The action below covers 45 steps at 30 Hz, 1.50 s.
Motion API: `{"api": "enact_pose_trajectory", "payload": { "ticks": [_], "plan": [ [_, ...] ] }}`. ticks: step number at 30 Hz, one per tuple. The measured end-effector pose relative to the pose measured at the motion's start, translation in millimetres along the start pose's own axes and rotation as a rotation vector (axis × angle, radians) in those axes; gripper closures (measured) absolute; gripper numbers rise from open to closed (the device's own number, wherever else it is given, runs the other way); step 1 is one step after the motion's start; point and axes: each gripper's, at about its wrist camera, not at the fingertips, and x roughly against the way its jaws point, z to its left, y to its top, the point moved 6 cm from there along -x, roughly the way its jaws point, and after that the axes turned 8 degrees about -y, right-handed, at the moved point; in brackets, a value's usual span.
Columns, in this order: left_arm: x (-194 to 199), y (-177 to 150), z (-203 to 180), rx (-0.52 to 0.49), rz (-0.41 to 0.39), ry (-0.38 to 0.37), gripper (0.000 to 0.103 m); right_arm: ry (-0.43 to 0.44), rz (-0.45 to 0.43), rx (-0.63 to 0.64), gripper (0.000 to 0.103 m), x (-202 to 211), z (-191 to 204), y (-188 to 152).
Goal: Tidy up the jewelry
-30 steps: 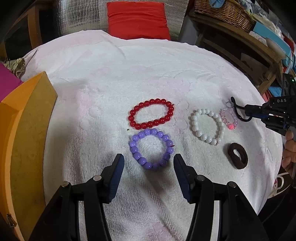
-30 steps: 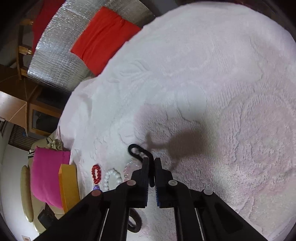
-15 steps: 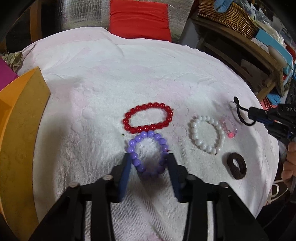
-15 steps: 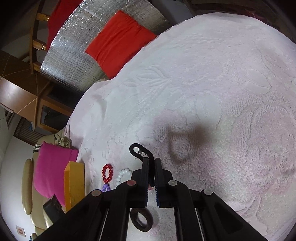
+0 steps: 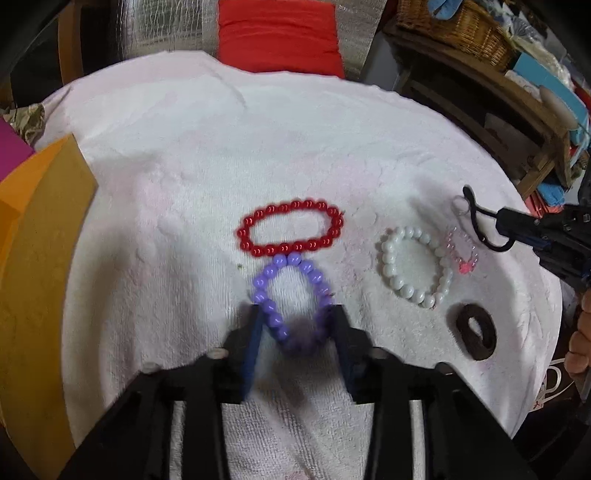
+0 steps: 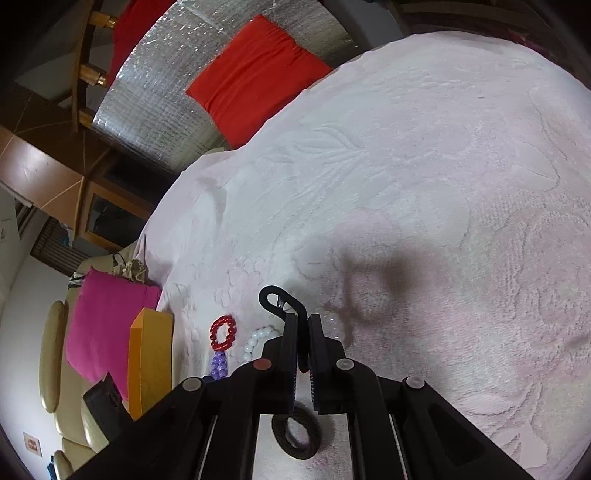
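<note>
In the left wrist view my left gripper [image 5: 295,314] is closing around a purple bead bracelet [image 5: 286,291] on the white towel [image 5: 221,147], squeezing it into a teardrop. A red bead bracelet [image 5: 291,229] lies just beyond it. To the right lie a white bead bracelet [image 5: 415,267], a small pink bracelet [image 5: 461,251] and a dark brown hair tie [image 5: 476,332]. My right gripper [image 6: 301,321] is shut on a thin black hair tie [image 6: 275,297], held above the towel; it also shows in the left wrist view [image 5: 480,225].
An orange box [image 5: 33,258] stands at the towel's left edge. A red cushion [image 5: 277,40] lies beyond the far edge. A wooden shelf with a wicker basket [image 5: 458,26] is at the back right. A pink cushion [image 6: 107,321] sits beside the box.
My left gripper moved forward and narrowed onto the purple bracelet, pinching it from round to a narrow teardrop. My right gripper, still holding the black hair tie, tilted slightly.
</note>
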Motion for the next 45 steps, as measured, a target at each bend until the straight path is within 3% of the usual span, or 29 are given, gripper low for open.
{"api": "enact_pose_trajectory", "payload": {
  "ticks": [3,7,9,11,21,30,34,39,45],
  "plan": [
    [-1,-1,-5,-0.011,-0.007,-0.005,0.063,0.007,0.005,0.017,0.097,-3,8,-4],
    [0,-1,-7,0.007,-0.021,-0.022,0.084,0.010,0.002,0.041,0.097,-4,16,-9],
    [3,-1,-5,0.027,-0.031,-0.032,0.084,0.008,-0.004,0.052,0.097,-4,18,-10],
    [5,0,-6,0.026,-0.039,-0.031,0.094,0.014,-0.013,0.057,0.097,-2,20,-9],
    [38,2,0,0.050,-0.103,-0.037,0.094,0.060,-0.012,0.105,0.097,-3,46,-19],
    [101,1,4,0.093,-0.242,-0.096,0.094,0.136,-0.025,0.187,0.097,-5,90,-40],
    [145,5,-2,0.084,-0.344,-0.101,0.094,0.193,-0.043,0.238,0.096,-3,119,-51],
    [196,2,16,0.090,-0.447,-0.026,0.094,0.255,-0.041,0.305,0.097,-5,160,-68],
    [241,-16,84,0.190,-0.504,0.153,0.094,0.303,-0.013,0.406,0.096,-17,217,-96]
  ]
}}
